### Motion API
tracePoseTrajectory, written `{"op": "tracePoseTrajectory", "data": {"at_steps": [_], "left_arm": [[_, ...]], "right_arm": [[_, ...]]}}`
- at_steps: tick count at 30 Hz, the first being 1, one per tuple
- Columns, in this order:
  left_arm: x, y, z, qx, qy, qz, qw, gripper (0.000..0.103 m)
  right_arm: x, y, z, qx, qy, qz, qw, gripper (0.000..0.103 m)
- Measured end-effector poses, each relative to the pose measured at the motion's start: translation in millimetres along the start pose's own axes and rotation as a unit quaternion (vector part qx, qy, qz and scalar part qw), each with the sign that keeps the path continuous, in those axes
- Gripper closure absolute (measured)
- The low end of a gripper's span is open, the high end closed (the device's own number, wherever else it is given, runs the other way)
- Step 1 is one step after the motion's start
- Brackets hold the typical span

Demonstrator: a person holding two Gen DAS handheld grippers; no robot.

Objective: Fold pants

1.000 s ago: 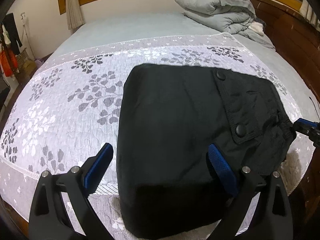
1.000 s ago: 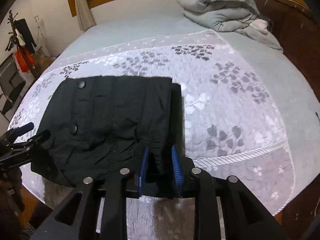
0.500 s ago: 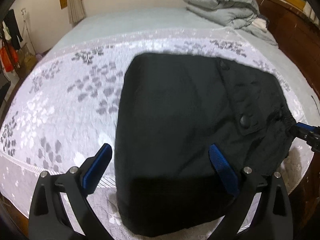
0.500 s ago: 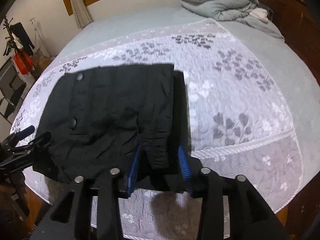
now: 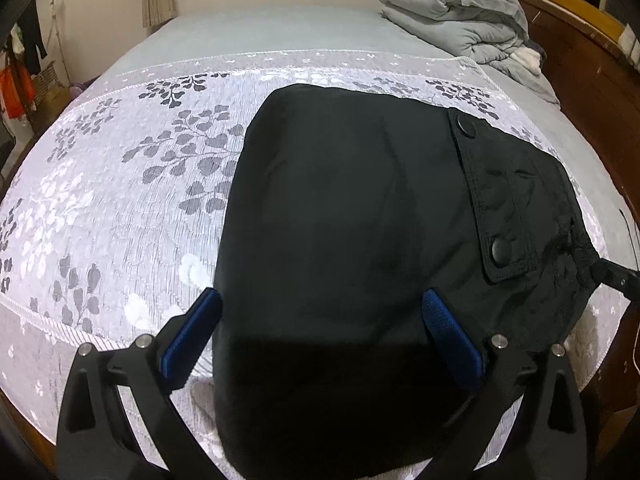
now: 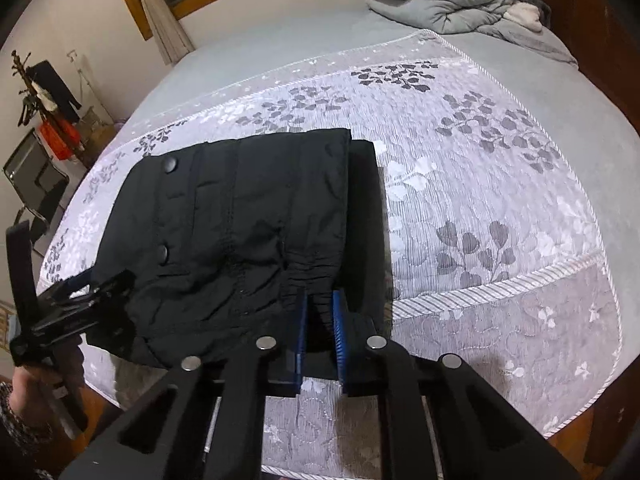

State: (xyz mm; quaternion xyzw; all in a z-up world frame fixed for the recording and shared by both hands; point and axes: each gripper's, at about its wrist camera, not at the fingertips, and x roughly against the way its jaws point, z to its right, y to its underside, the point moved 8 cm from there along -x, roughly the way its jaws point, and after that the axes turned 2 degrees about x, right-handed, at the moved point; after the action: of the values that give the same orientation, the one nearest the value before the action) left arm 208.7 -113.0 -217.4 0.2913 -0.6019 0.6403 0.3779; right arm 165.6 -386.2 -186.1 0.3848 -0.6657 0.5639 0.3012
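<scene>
The black pants (image 5: 360, 220) lie folded into a thick rectangle on the patterned bedspread, a snap-button pocket flap on top. In the right wrist view the pants (image 6: 240, 232) show the gathered waistband near the bed's front edge. My left gripper (image 5: 320, 312) is open, its blue pads straddling the folded edge without pinching it. My right gripper (image 6: 320, 312) is shut on the gathered waistband corner. The left gripper also shows at the left of the right wrist view (image 6: 68, 304), and the right gripper's tip shows at the right edge of the left wrist view (image 5: 616, 276).
A folded grey duvet (image 5: 452, 20) lies at the far right of the bed by the wooden headboard (image 5: 580, 80). The white leaf-patterned bedspread (image 6: 480, 200) covers the bed. A coat rack (image 6: 44, 96) and chair (image 6: 32, 184) stand at the left.
My right gripper opened slightly half a second ago and is now closed again on the waistband, a little farther forward. My left gripper stayed open and shifted slightly over the fold.
</scene>
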Motion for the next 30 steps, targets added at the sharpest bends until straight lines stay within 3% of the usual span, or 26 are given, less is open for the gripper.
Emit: {"op": "tracePoseTrajectory", "data": {"at_steps": [8, 9, 10, 13, 15, 16, 18, 20, 23, 27, 30], "left_arm": [[11, -10, -13, -0.009, 0.006, -0.002, 0.9999, 0.003], [16, -14, -19, -0.007, 0.004, 0.002, 1.0000, 0.003], [22, -18, -29, -0.002, 0.003, 0.003, 1.0000, 0.003], [33, -25, -55, 0.016, -0.003, -0.001, 0.9999, 0.003], [38, -28, -70, 0.025, -0.006, 0.002, 0.9997, 0.003], [38, -28, -77, 0.028, 0.001, -0.001, 0.9996, 0.003], [35, -28, -80, 0.037, 0.033, -0.014, 0.9987, 0.003], [29, -25, -81, 0.054, 0.084, -0.038, 0.9943, 0.003], [14, -22, -77, 0.088, 0.128, -0.065, 0.9857, 0.003], [-7, -18, -75, 0.112, 0.125, -0.085, 0.9823, 0.003], [-12, -18, -62, 0.119, 0.146, -0.090, 0.9780, 0.003]], "right_arm": [[3, -3, 5, -0.006, -0.009, 0.000, 1.000, 0.089], [5, -5, 7, -0.008, -0.009, 0.003, 1.000, 0.085], [7, -6, 8, -0.006, -0.008, 0.007, 1.000, 0.075], [11, -11, 9, 0.005, -0.003, 0.015, 1.000, 0.074], [12, -14, 8, 0.005, -0.010, 0.017, 1.000, 0.066], [13, -16, 8, 0.003, -0.019, 0.020, 1.000, 0.058], [14, -21, 7, 0.002, -0.031, 0.023, 0.999, 0.055], [12, -26, 9, -0.002, -0.041, 0.023, 0.999, 0.037], [8, -32, 11, -0.006, -0.049, 0.020, 0.999, 0.034], [-3, -35, 14, -0.020, -0.058, 0.010, 0.998, 0.031], [-14, -36, 12, -0.025, -0.057, 0.000, 0.998, 0.028]]}}
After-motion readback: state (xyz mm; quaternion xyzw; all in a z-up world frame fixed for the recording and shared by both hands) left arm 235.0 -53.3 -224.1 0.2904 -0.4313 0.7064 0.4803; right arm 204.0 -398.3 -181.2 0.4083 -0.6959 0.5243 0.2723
